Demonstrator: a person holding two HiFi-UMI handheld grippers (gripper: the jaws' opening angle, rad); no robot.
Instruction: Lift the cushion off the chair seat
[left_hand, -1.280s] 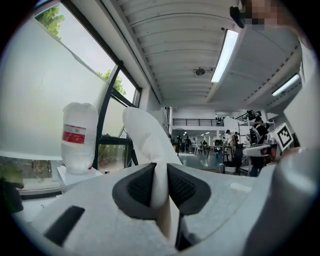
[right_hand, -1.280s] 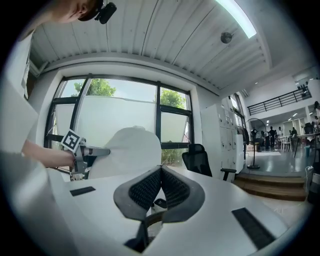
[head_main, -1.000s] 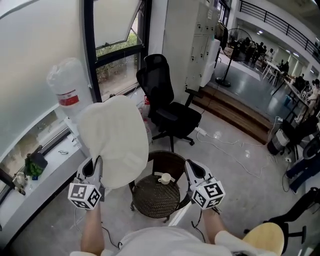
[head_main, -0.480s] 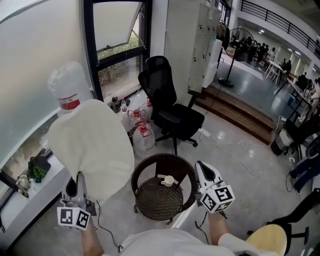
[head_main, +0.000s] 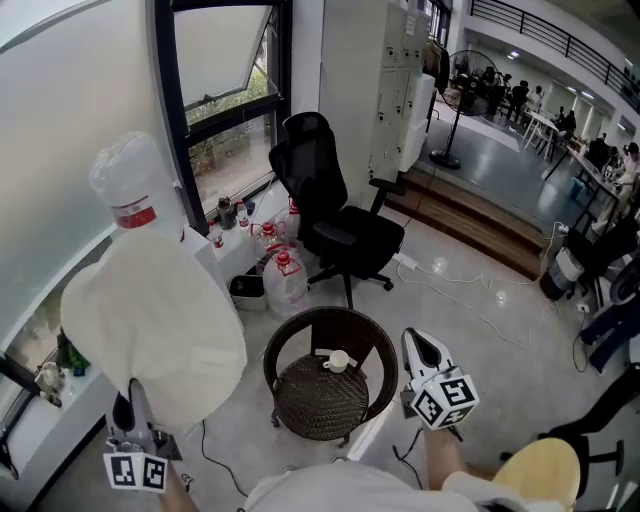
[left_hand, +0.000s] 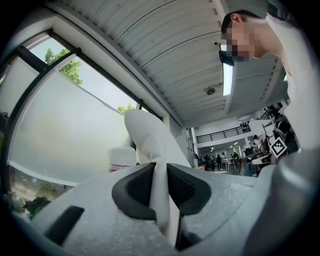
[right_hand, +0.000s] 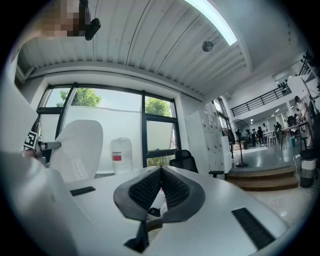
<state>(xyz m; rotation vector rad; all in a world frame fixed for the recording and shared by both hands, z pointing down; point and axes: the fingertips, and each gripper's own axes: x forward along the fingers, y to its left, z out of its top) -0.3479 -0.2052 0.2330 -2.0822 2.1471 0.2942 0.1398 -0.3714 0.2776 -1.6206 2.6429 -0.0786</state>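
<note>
The cream round cushion (head_main: 150, 325) hangs in the air to the left of the round wicker chair (head_main: 300, 328), well off its seat. My left gripper (head_main: 123, 408) is shut on the cushion's lower edge; in the left gripper view the cushion (left_hand: 150, 137) rises from between the closed pads of the left gripper (left_hand: 160, 169). A small white cup-like thing (head_main: 336, 360) lies on the woven seat. My right gripper (head_main: 421, 350) hovers by the chair's right rim, jaws shut with nothing in them. In the right gripper view the right gripper (right_hand: 160, 172) shows closed pads, and the cushion (right_hand: 77, 142) stands at the left.
A black office chair (head_main: 335, 215) stands behind the wicker chair. Several water bottles (head_main: 282, 270) and a small bin (head_main: 247, 290) sit by the window. A large water jug (head_main: 128, 180) is on the sill at left. A yellow stool (head_main: 535, 475) is at the bottom right.
The left gripper has carried the cushion leftward and nearer to me, away from the wicker chair. The right gripper has drifted slightly right.
</note>
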